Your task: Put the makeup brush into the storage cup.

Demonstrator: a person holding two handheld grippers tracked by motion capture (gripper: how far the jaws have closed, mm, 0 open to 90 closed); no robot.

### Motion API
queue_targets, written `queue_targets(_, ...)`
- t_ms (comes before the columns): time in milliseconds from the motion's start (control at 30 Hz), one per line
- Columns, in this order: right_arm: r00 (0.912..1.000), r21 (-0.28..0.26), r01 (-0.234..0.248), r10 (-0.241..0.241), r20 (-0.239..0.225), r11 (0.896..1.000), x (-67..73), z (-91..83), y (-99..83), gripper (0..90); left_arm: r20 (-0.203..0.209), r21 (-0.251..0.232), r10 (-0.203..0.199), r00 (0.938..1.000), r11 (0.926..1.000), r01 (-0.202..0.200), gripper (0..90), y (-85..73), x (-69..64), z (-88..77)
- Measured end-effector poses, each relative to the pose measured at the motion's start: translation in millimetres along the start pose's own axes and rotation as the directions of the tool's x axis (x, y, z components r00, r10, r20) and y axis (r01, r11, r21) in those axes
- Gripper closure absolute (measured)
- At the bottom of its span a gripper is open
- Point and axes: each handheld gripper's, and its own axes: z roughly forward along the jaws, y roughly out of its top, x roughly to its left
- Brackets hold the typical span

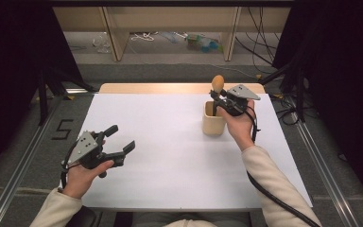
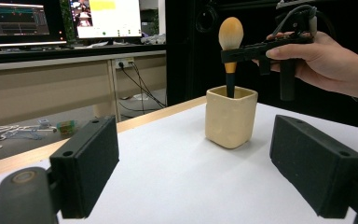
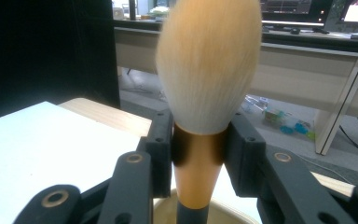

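Bristles up, handle down: a makeup brush (image 2: 230, 46) stands with its long axis upright, its pale orange-tipped head (image 3: 208, 65) at the top and its dark handle dropping into the mouth of a cream square cup (image 2: 230, 119). Whether the handle's end touches the cup's floor cannot be told, since the wall hides it. Clamped on the brush's copper-coloured collar (image 3: 196, 175), just under the bristles, is the right gripper (image 1: 220, 100); its two black jaws press on the collar from either side, and it reaches the brush level from the person's right hand (image 1: 238, 124), which hangs just above and beside the cup. In the right gripper view the head rises straight between the jaws, with the cup's rim just below. The cup sits on the white tabletop (image 1: 170, 156), toward its far right part, near the wooden strip along the far edge. Well apart from it, at the near left of the table, the left gripper (image 1: 121, 138) is held in the left hand (image 1: 82, 177) just above the surface, its jaws spread wide with nothing between them; in the left gripper view they frame the cup and brush farther off. Beyond the table lie desks, cables and monitors.
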Motion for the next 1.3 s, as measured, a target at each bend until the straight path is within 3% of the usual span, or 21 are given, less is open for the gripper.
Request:
queue_targets(433,0.9999,0.013,0.011,-0.011,0.0,1.0,-0.3,1.1,-2.5,66.5,0.001,-0.001,0.0,1.0,1.0,0.0,15.2,0.0,0.1,0.0)
queue_targets(1133,0.9999,0.024,-0.012,0.012,-0.006,1.0,-0.7,1.7,-3.7,65.6,-0.002,-0.003,-0.012,0.9999,0.9999,0.012,15.1,0.0,-0.2,-0.2)
queue_targets(1200,0.999,0.002,-0.041,0.041,-0.019,0.999,-1.7,2.1,-3.9,49.0,-0.003,-0.004,-0.012,0.9999,0.9999,0.012,15.1,0.1,-0.1,-0.4)
queue_targets(1267,0.9975,0.015,-0.067,0.067,-0.024,0.998,-2.2,3.1,-1.7,23.0,-0.004,-0.004,-0.011,0.9999,0.9999,0.011,15.1,0.1,0.0,-0.4)
queue_targets(1300,0.9963,0.014,-0.083,0.084,-0.021,0.996,-2.2,4.2,-1.2,17.8,-0.003,-0.004,-0.011,0.9999,0.9999,0.011,15.1,0.0,0.0,-0.4)
